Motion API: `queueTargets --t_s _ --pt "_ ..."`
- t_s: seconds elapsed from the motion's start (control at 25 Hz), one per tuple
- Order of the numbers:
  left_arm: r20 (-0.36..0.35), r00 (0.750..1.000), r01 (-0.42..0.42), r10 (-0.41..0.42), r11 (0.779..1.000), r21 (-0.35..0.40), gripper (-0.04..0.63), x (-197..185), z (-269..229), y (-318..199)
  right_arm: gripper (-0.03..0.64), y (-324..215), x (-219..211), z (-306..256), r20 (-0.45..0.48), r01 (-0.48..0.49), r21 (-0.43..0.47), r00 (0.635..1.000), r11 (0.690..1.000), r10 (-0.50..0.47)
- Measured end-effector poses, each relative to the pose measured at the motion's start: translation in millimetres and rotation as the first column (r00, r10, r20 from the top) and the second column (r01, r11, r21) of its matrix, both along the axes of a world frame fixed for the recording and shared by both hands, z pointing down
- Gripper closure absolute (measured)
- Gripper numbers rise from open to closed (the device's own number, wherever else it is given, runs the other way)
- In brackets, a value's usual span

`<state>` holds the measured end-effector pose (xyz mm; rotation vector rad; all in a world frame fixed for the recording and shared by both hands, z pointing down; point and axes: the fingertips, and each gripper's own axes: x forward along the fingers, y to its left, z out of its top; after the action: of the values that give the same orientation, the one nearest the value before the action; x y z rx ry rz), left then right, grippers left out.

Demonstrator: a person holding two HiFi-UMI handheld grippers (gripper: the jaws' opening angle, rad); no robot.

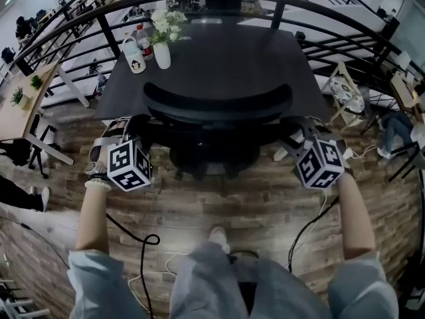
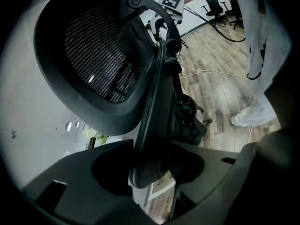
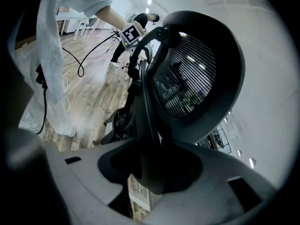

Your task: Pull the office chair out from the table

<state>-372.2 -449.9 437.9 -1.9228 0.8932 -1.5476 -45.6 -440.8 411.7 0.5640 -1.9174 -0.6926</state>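
Note:
A black office chair with a mesh backrest (image 1: 218,104) stands pushed in against the dark table (image 1: 226,58). My left gripper (image 1: 123,130) is at the chair's left armrest, and my right gripper (image 1: 302,133) is at its right armrest. In the left gripper view the black armrest (image 2: 152,125) runs down between the jaws of the left gripper (image 2: 152,168), which press on it. In the right gripper view the other armrest (image 3: 147,121) sits clamped in the right gripper (image 3: 152,172). The mesh back (image 3: 187,78) rises just beyond.
On the table's far left corner stand a white vase of flowers (image 1: 162,52), a white mug-like bottle (image 1: 135,57) and a red-capped bottle (image 1: 143,42). A curved black railing (image 1: 319,25) runs behind the table. Cables (image 1: 143,244) lie on the wood floor by my feet (image 1: 218,238).

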Motion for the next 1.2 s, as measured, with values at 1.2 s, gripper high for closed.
queueTargets --t_s 1.2 --pt "-0.016 0.999 0.029 -0.029 1.0 -0.002 0.4 51 3 182 0.462 147 49 0 0.025 -0.04 0.014 0.999 0.999 0.039"
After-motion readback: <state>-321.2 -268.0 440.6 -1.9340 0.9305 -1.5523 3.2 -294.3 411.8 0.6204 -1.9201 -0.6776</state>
